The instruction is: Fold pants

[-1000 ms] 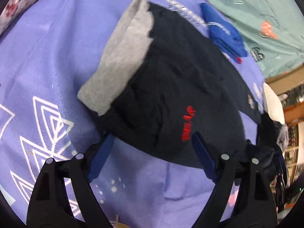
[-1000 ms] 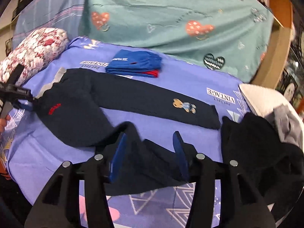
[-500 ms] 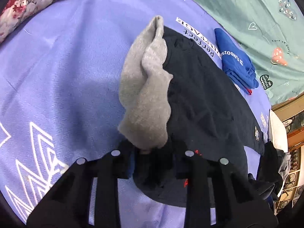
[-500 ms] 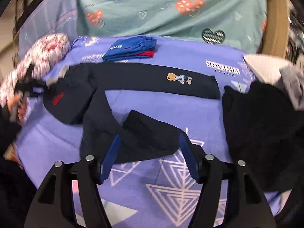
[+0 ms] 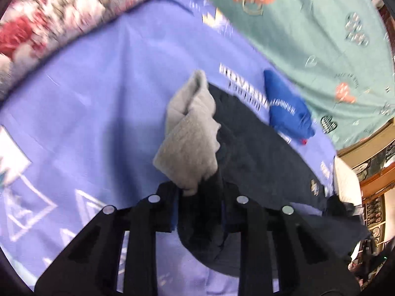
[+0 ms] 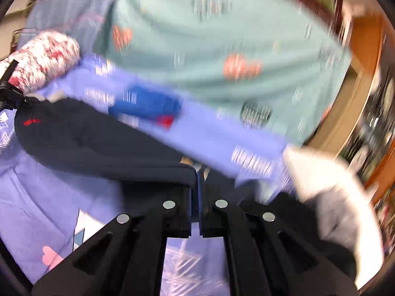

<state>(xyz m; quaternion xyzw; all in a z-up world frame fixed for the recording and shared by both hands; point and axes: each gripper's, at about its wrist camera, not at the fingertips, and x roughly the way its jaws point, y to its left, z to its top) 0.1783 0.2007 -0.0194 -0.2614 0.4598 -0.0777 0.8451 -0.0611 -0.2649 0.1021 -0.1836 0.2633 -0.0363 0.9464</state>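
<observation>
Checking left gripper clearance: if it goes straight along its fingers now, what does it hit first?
The left gripper already has the dark pants between its fingers; straight ahead comes their gray waistband, then probably the purple sheet. Depth unclear.

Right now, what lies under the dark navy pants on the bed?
Under the dark navy fabric pants lies the purple printed bedsheet. White lettering on it runs under the pants' far edge; the rest is covered. The folded blue garment lies beside them, not under.
</observation>
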